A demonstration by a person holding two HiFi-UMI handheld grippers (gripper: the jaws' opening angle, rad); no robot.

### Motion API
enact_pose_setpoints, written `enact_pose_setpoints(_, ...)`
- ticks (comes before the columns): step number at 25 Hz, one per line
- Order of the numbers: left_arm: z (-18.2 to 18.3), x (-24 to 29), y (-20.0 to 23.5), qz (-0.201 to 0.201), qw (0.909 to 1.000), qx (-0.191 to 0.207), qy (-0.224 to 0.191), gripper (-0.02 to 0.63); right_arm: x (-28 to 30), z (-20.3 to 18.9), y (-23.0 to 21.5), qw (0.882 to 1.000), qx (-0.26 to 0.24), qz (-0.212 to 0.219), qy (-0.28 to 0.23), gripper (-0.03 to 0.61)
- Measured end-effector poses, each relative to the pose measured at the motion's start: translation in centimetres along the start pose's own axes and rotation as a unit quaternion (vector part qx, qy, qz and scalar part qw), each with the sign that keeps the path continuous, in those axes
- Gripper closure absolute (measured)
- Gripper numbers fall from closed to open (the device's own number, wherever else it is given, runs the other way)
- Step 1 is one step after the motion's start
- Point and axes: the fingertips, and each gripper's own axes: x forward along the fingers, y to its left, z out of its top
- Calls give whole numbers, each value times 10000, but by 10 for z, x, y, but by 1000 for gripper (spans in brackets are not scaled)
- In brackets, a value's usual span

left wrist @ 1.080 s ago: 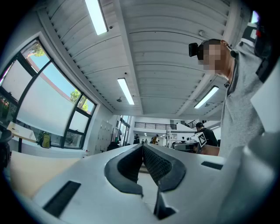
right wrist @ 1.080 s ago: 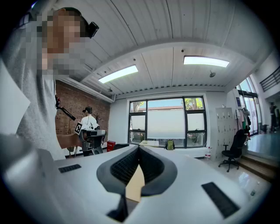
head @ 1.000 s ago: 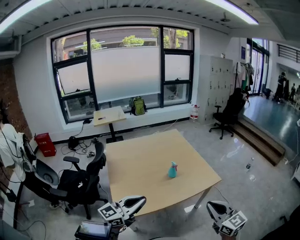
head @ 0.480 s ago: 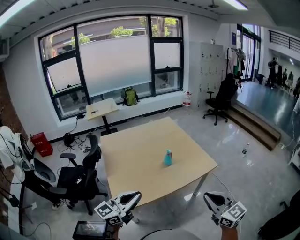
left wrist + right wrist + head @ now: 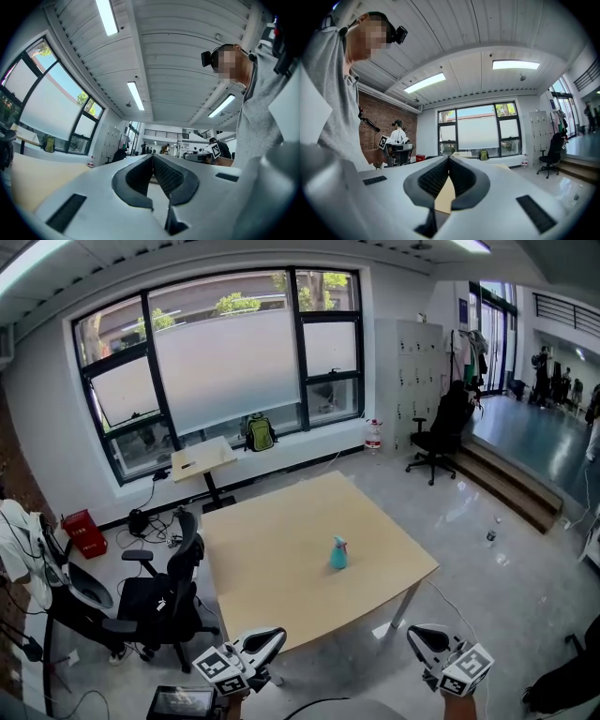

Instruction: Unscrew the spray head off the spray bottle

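Note:
A small teal spray bottle (image 5: 338, 553) with a pale spray head stands upright near the middle of the light wooden table (image 5: 272, 568) in the head view. My left gripper (image 5: 275, 637) hangs low at the bottom left, short of the table's near edge, jaws shut on nothing. My right gripper (image 5: 415, 637) sits at the bottom right, off the table's near corner, also shut and empty. In the left gripper view the pads (image 5: 153, 159) meet at the tips; in the right gripper view the pads (image 5: 448, 161) meet too. The bottle does not show in either gripper view.
Black office chairs (image 5: 164, 601) stand left of the table. A small side desk (image 5: 203, 459) and a green backpack (image 5: 258, 434) are by the window. Another black chair (image 5: 441, 432) and steps (image 5: 511, 488) lie to the right. A person stands behind me in both gripper views.
The head view has shifted slightly, so the table and bottle sit a little higher and more to the left. Both grippers stay shut, low in the frame.

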Motion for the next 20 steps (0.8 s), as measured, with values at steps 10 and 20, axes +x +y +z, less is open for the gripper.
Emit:
enact_pose_setpoints(10, 7, -6, 5, -101, 9999, 37, 23, 611, 12, 1, 7, 10000, 12, -70, -17, 574)
enact_pose_setpoints(20, 6, -18, 15, 2, 10000, -35, 54, 611, 21, -1, 9, 9999, 74, -112, -2, 574)
